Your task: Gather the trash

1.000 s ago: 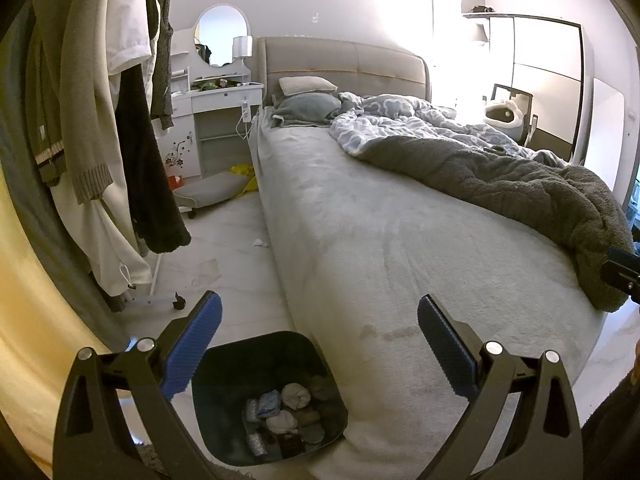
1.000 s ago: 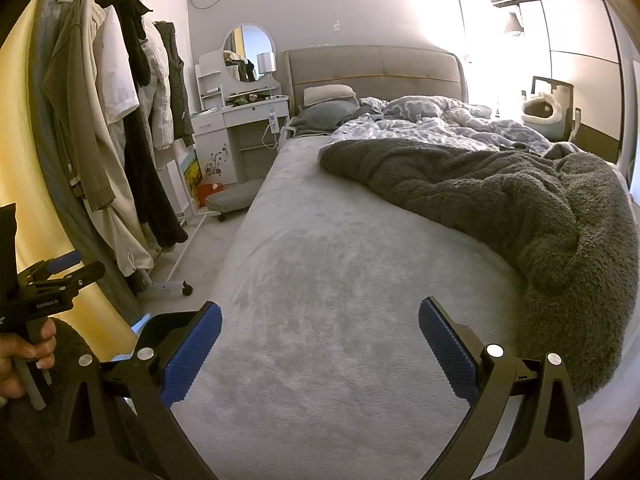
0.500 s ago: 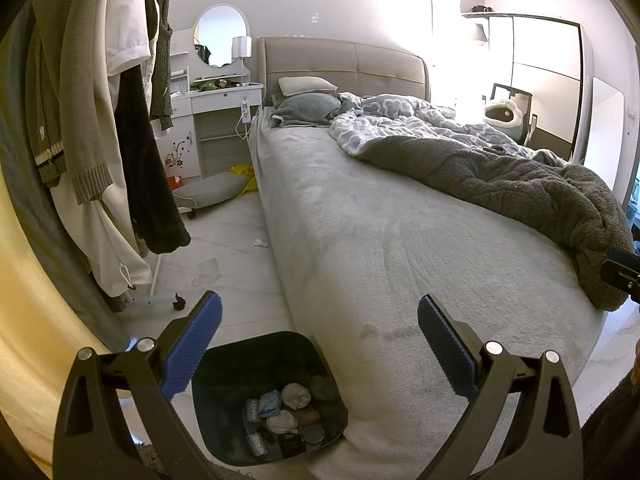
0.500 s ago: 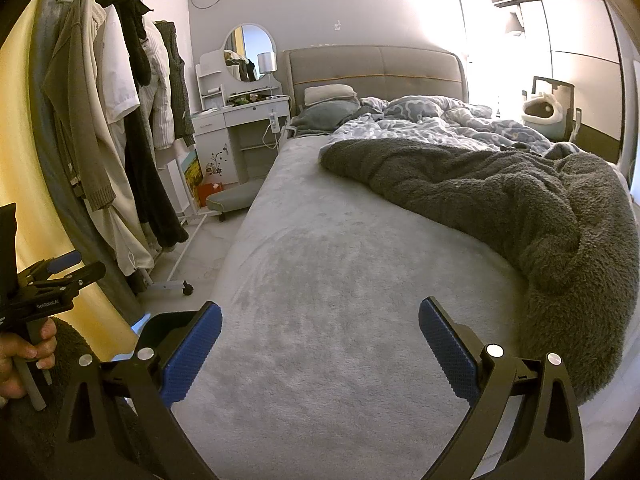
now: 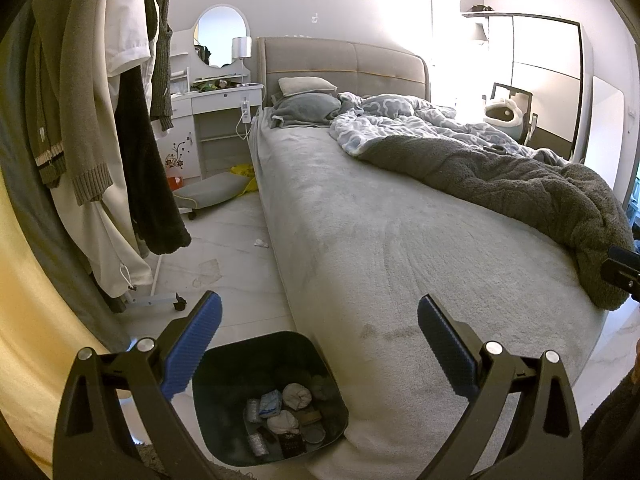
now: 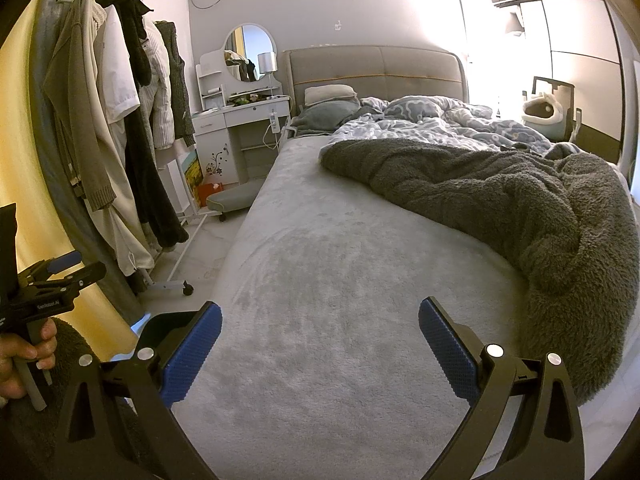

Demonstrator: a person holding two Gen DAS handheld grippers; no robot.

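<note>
A wide grey plush-covered bed (image 5: 400, 240) fills the room, a dark square plastic trash bin (image 5: 224, 432) holding crumpled wrappers sits on the floor at its near left corner, and both the left gripper (image 5: 318, 344) and right gripper (image 6: 320, 344) gape wide, empty.

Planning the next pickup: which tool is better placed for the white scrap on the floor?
Left. The left tool is open over the floor aisle holding the white scrap; the right tool faces the bed.
</note>
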